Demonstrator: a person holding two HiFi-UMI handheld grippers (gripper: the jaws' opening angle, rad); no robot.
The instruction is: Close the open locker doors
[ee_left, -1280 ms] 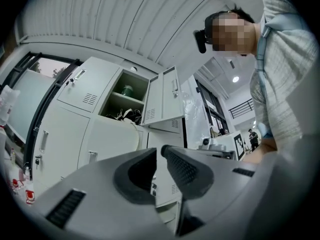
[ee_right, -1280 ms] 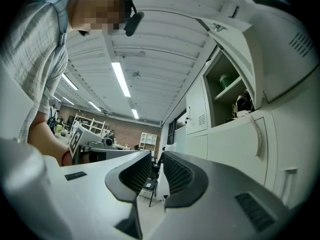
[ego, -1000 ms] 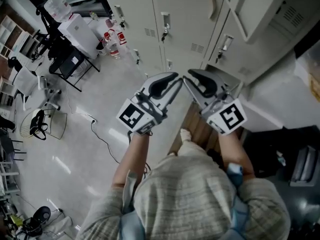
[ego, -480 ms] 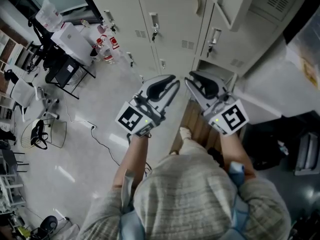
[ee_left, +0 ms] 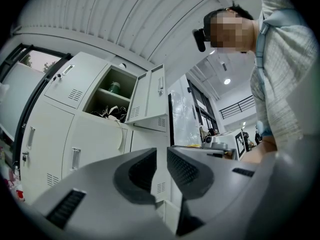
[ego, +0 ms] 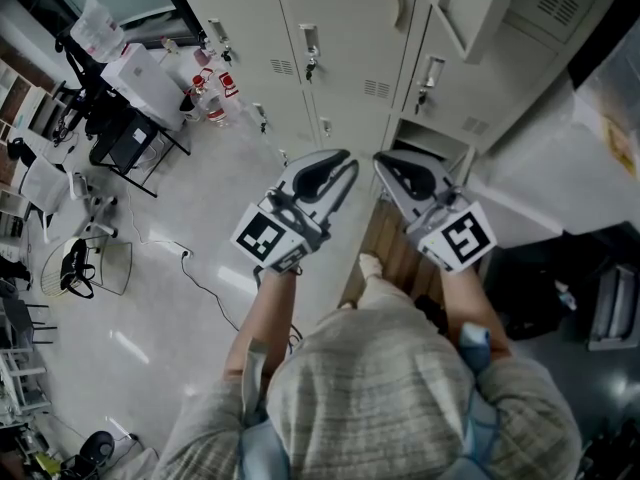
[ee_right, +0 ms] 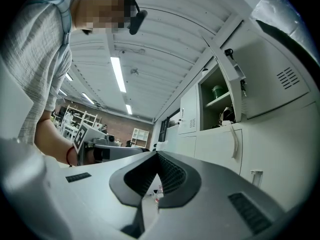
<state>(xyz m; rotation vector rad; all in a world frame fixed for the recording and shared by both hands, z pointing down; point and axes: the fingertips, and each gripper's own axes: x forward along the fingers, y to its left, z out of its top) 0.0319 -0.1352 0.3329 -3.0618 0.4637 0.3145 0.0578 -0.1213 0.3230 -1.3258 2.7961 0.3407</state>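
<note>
Pale grey lockers (ego: 340, 38) fill the top of the head view. An upper door (ego: 485, 8) hangs open at the right. From the left gripper view, that open compartment (ee_left: 107, 101) holds a green object and clutter, with its door (ee_left: 150, 96) swung out. The right gripper view has the same compartment (ee_right: 216, 104) and door (ee_right: 265, 79). My left gripper (ego: 347, 162) (ee_left: 161, 156) points at the lockers, its jaws a narrow slit apart and empty. My right gripper (ego: 380, 160) (ee_right: 156, 156) is beside it; its jaws have just been closing and stand shut on nothing.
A dark low locker opening (ego: 430, 136) lies just beyond the right gripper. Bottles (ego: 208, 90), a black rack (ego: 125, 118) and chairs (ego: 70, 248) stand at the left. A cable (ego: 200, 278) runs over the floor. Wooden slats (ego: 385, 253) lie underfoot, dark equipment (ego: 545, 298) at right.
The right gripper's jaws have come together from open to shut. The head view has shifted a little, and both grippers stay in about the same place before the lockers.
</note>
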